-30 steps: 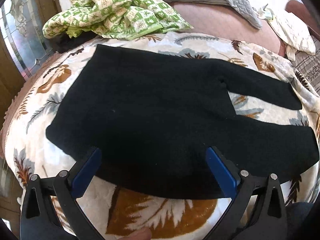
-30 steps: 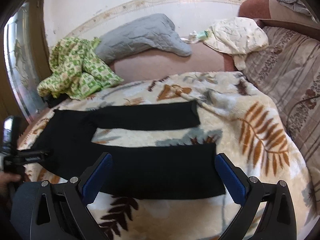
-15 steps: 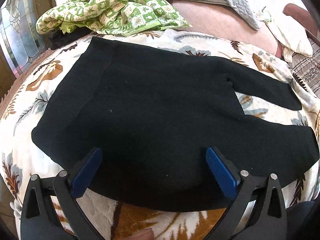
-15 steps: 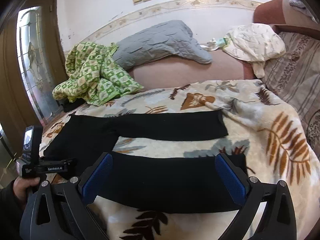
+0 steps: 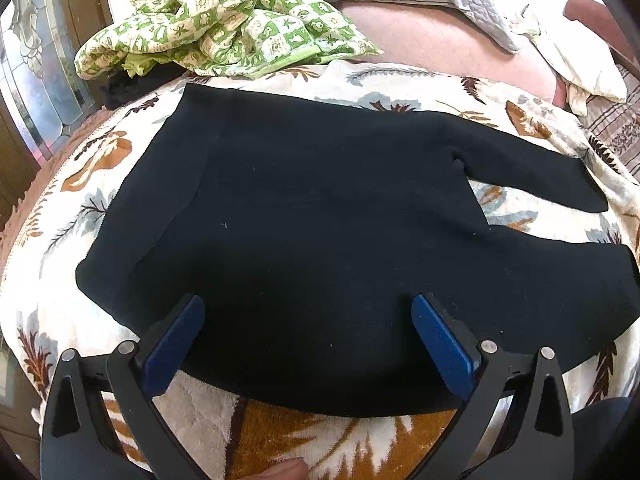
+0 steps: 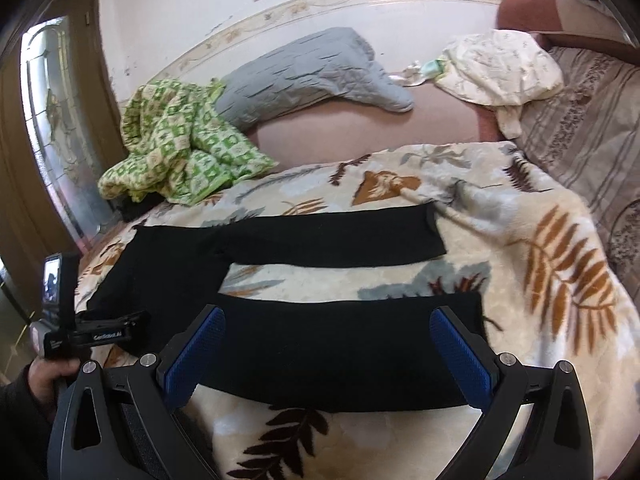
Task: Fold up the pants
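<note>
Black pants (image 5: pixel 312 232) lie flat on a leaf-patterned blanket (image 5: pixel 312 440), waist to the left and both legs spread apart toward the right. My left gripper (image 5: pixel 308 320) is open, held above the near waist and hip part, with nothing between its blue pads. In the right wrist view the same pants (image 6: pixel 320 344) show two parted legs. My right gripper (image 6: pixel 328 334) is open over the near leg, whose hem lies by the right pad (image 6: pixel 460 356). The left gripper's body (image 6: pixel 80 332), held in a hand, shows at the left edge.
A green checked blanket (image 5: pixel 224 20) is bunched at the far left beside a grey quilted pillow (image 6: pixel 308 72). A cream cloth (image 6: pixel 500 68) lies at the far right on a striped sofa cover (image 6: pixel 592 128). A glass-panelled door (image 6: pixel 60 152) stands at the left.
Both grippers have drifted a little. The left view has pushed forward over the waist; the right view has risen and tilted up, showing more wall. The pants have not moved and both grippers stay open.
</note>
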Available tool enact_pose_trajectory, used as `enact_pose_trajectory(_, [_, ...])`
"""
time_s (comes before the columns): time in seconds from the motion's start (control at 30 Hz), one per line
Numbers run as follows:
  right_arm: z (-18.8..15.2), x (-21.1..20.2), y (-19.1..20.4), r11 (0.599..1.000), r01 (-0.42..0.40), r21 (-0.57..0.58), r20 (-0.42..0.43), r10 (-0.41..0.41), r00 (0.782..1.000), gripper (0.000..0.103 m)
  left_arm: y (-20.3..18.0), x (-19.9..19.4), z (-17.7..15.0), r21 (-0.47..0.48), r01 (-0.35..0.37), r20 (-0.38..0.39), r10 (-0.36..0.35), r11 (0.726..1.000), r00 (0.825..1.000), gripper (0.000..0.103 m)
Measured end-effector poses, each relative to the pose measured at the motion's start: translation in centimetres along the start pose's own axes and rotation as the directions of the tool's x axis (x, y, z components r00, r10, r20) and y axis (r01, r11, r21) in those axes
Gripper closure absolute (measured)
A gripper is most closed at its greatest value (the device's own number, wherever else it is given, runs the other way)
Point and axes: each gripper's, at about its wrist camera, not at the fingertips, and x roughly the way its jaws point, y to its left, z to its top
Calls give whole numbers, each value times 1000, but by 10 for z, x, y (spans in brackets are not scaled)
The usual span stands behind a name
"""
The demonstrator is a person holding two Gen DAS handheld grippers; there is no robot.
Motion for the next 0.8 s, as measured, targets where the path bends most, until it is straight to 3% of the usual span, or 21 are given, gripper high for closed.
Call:
enact_pose_trajectory(0.2, [1, -3, 3, 997, 60, -49, 11, -60, 998, 0, -1, -8, 1, -1, -17, 6, 17, 1000, 1000, 0])
enact_pose_trajectory(0.33, [0, -3, 1, 999, 22, -38, 12, -22, 1000, 0, 0, -11, 1, 0, -24, 4, 24, 1000, 1000, 0])
enact_pose_trajectory(0.4, [-1, -7, -5, 998, -55, -9, 53, 55, 997, 0, 1, -13, 1, -6, -8, 2, 9, 1000, 1000, 0])
enact_pose_trajectory(0.57, [3, -11, -13, 994, -93, 60, 62, 90, 994, 0, 3, -22, 3, 4, 29, 58, -29, 1000, 998, 0])
enact_pose_trajectory(0.73, [3, -6, -12, 999, -27, 39, 4, 27, 1000, 0, 2, -17, 5, -2, 137, 23, -136, 991, 990, 0])
enact_pose_trajectory(0.8, [1, -3, -14, 999, -23, 36, -21, 24, 1000, 0, -3, -13, 6, 18, 135, 14, -135, 991, 991, 0])
